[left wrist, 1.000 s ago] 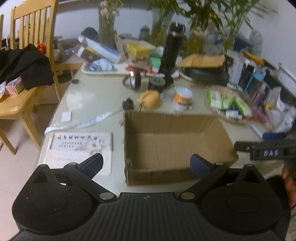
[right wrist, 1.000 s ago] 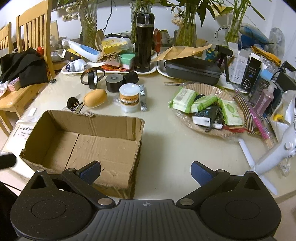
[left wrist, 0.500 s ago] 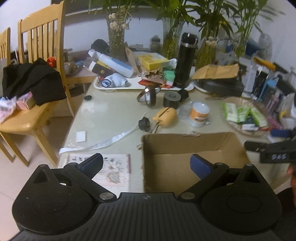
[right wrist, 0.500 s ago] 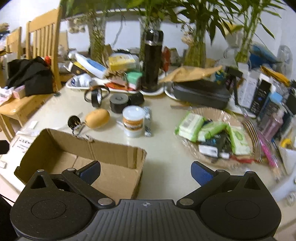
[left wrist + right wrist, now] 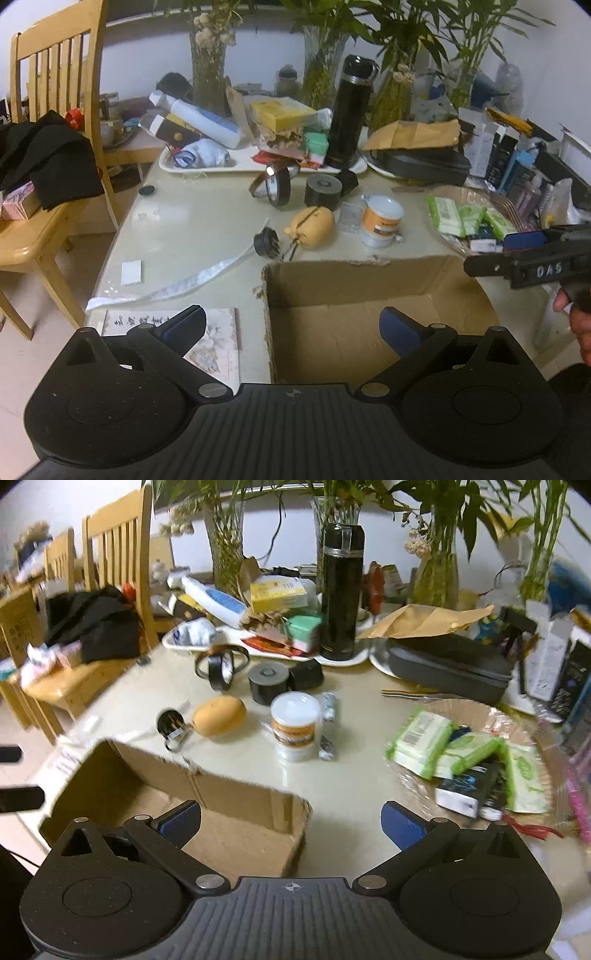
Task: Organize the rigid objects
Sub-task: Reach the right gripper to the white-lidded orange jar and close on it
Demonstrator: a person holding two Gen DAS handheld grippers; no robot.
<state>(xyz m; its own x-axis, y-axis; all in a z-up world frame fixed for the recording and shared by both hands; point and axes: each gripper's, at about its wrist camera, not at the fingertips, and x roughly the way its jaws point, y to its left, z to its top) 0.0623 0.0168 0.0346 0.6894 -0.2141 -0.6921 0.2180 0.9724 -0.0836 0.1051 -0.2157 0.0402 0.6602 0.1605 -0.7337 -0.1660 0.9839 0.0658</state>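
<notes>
On the cluttered pale bench, my sorting job has not visibly begun: the open brown cardboard box at the near edge shows only its bare floor. I hold both sets of tongs, left tongs and right tongs, with their blue pads spread wide apart and nothing between them, hovering over the box's near side. Everything rigid I judge bound for the box still waits beyond its far wall: the white round tub with an orange label, the tan egg-shaped case, the short black cylinder, the rolls of black tape and the small black plug. Farther back, the tall black flask stands upright on a white tray heaped with boxes and packets. To my right, a shallow woven basket holds green wipe packets and a dark carton.
</notes>
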